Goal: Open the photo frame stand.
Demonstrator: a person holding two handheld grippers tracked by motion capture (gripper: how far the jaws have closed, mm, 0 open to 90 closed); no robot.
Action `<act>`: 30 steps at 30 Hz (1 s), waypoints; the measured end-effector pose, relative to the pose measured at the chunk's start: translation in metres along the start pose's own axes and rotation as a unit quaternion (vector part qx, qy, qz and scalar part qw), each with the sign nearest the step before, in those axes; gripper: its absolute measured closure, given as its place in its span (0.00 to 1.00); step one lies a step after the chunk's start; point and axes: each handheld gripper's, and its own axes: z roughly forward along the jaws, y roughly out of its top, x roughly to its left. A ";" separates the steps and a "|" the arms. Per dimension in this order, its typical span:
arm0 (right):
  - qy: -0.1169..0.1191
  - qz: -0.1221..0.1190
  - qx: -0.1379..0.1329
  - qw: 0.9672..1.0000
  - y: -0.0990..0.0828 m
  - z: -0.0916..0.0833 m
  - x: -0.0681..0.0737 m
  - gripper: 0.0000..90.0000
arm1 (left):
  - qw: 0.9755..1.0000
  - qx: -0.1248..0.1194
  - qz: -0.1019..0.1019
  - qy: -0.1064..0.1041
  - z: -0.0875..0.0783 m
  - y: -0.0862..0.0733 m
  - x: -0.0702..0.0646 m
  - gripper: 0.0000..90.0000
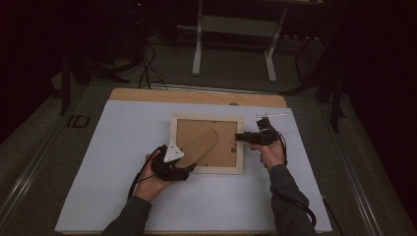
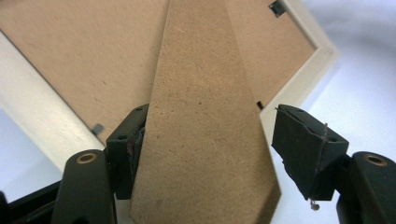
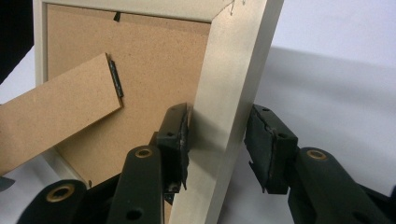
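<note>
While the picture frame (image 1: pixel 207 143) lies face down near the middle of the white tabletop (image 1: pixel 123 147), its brown backing board up, the left hand-held gripper (image 1: pixel 183 169) sits at the frame's lower left corner with the hinged cardboard stand (image 2: pixel 205 130) between its jaws. One pad touches the stand's edge; the other stands clear of it, so the jaws are wide and not clamping. From the other side, the right hand-held gripper (image 3: pixel 217 144) straddles the frame's pale right rail (image 3: pixel 229 107): the inner pad lies against the rail, the outer one stays just apart, a half-open stance without a firm hold.
</note>
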 end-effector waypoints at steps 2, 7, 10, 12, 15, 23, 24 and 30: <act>-0.002 -0.005 -0.002 1.000 0.000 -0.001 0.001 0.66 | 0.998 -0.002 -0.043 -0.041 0.000 0.000 0.008 0.35; -0.004 -0.009 -0.003 1.000 0.000 -0.002 0.003 0.66 | 0.992 0.008 -0.088 -0.091 0.002 -0.002 0.016 0.37; -0.006 -0.013 -0.006 1.000 0.000 -0.003 0.004 0.66 | 0.991 0.029 -0.097 -0.085 0.005 -0.003 0.019 0.41; -0.006 -0.014 -0.007 1.000 0.000 -0.003 0.004 0.66 | 0.993 0.040 -0.084 -0.076 0.006 -0.005 0.019 0.46; -0.006 -0.014 -0.007 1.000 -0.001 -0.003 0.004 0.66 | 0.992 0.044 -0.080 -0.085 0.005 -0.005 0.019 0.52; -0.007 -0.020 -0.014 1.000 -0.002 -0.005 0.006 0.66 | 0.982 0.027 -0.120 -0.141 0.002 -0.005 0.027 0.53; -0.007 -0.020 -0.015 1.000 -0.002 -0.005 0.006 0.66 | 0.982 0.025 -0.122 -0.144 0.001 -0.005 0.029 0.55; -0.010 -0.028 -0.017 0.999 -0.002 -0.006 0.008 0.66 | 0.987 0.031 -0.097 -0.124 0.000 -0.004 0.025 0.64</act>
